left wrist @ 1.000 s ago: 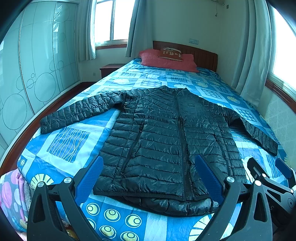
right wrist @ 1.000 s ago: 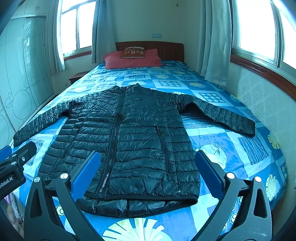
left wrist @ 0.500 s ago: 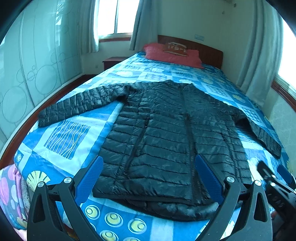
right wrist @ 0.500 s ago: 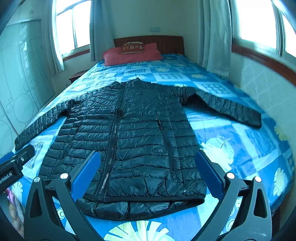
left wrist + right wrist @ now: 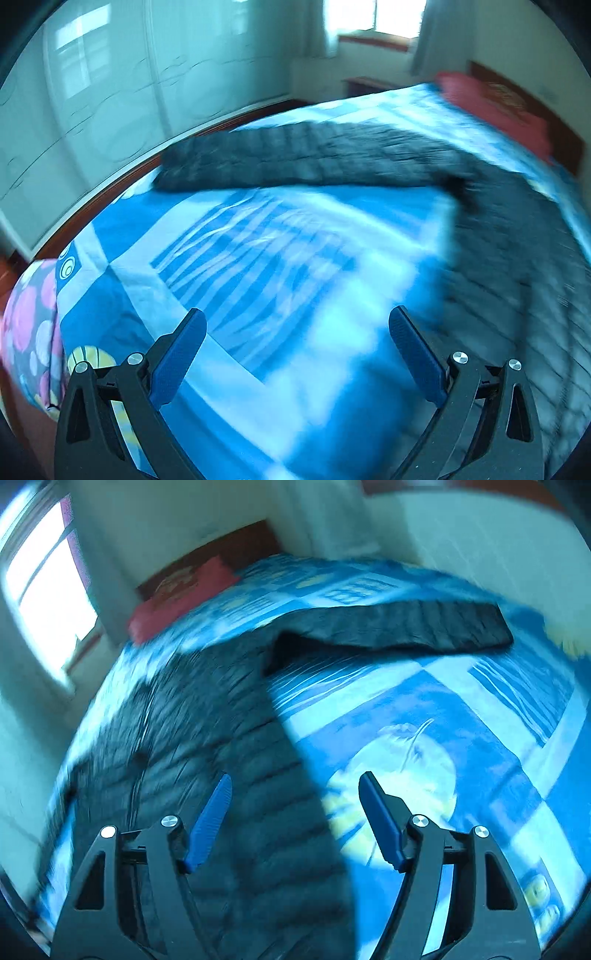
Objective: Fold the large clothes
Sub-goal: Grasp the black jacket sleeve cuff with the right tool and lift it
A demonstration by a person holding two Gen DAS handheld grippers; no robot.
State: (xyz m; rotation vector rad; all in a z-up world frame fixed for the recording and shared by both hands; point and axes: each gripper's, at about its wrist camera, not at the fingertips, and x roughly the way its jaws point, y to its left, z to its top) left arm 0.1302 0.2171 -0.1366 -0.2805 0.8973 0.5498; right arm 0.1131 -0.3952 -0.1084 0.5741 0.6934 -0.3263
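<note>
A black quilted jacket lies spread flat on the blue patterned bed. In the left wrist view its left sleeve (image 5: 295,162) stretches across the top and its body (image 5: 517,258) fills the right side. My left gripper (image 5: 295,325) hangs open over bare bedspread, below the sleeve and left of the body. In the right wrist view the jacket body (image 5: 207,746) runs down the left and its right sleeve (image 5: 406,624) reaches to the right. My right gripper (image 5: 295,790) is over the jacket's right side edge; its jaws are closing, with nothing pressed between them. Both views are blurred.
The bedspread (image 5: 280,258) covers the whole bed. A red pillow (image 5: 491,103) and wooden headboard (image 5: 221,542) stand at the far end. A floral cloth (image 5: 29,332) hangs at the bed's near left corner. Pale wardrobe doors (image 5: 110,92) line the left wall.
Both grippers dropped toward the bed and swung apart, the left toward the left sleeve side, the right toward the jacket's right edge. Both views have tilted, and the right jaws have narrowed.
</note>
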